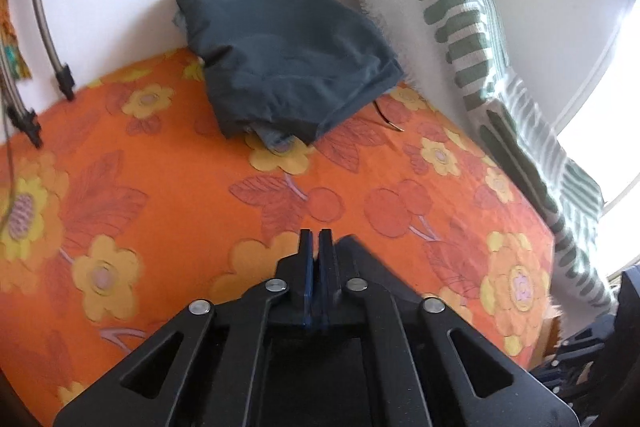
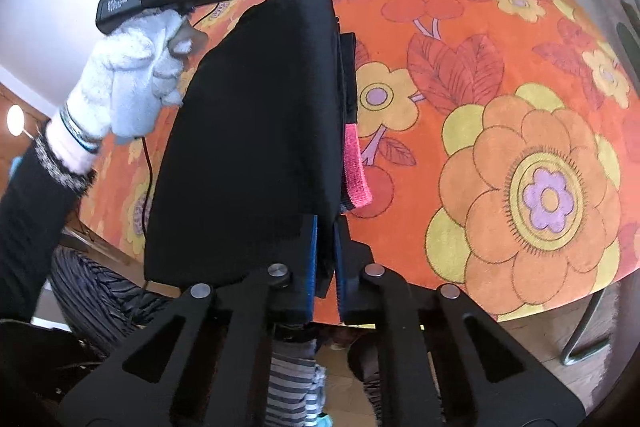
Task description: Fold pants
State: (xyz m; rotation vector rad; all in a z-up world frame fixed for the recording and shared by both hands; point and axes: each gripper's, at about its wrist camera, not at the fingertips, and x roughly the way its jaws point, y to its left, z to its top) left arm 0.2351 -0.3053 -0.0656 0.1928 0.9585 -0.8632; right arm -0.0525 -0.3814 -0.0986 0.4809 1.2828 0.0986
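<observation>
Right hand-held gripper (image 2: 325,227): clamped on black pants (image 2: 248,131) (pink strip at one edge), raised above orange floral desk (image 2: 520,155). Left hand-held gripper (image 1: 316,239): fingers together, nothing held. Dark folded clothes (image 1: 288,59) stacked against far wall.

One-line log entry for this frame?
left gripper: shut, empty | right gripper: shut on black pants | folded dark pile on orange cover
</observation>
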